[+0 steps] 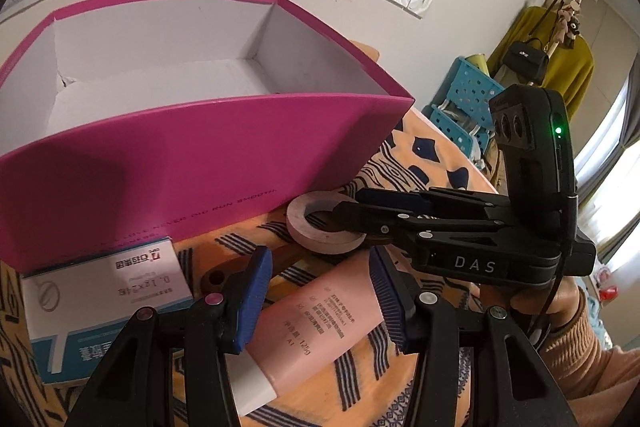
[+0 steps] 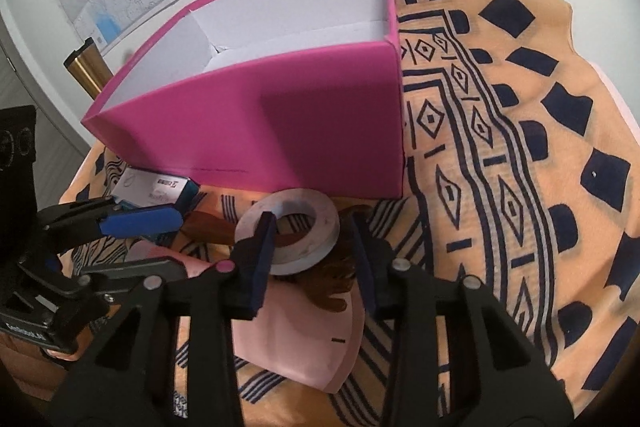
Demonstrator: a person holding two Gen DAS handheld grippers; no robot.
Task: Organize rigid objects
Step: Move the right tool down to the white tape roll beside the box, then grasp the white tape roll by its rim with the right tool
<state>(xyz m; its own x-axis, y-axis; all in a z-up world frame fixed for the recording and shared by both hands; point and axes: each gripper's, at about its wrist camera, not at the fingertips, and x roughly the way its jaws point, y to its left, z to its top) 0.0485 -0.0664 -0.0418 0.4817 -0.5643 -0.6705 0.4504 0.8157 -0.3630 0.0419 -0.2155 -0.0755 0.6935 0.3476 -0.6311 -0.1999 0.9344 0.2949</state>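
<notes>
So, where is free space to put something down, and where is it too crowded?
Free: the inside of the pink box, which shows nothing in it, and the patterned cloth to the box's right in the right wrist view. Crowded: the strip in front of the box, where the grey ring, pink tube, medicine carton and both grippers gather.

left claw straddles pink tube | right claw at grey ring | magenta box empty

My table wears an orange cloth with dark patterns. On it: a pink box at the back; ring, tube and carton in front.
</notes>
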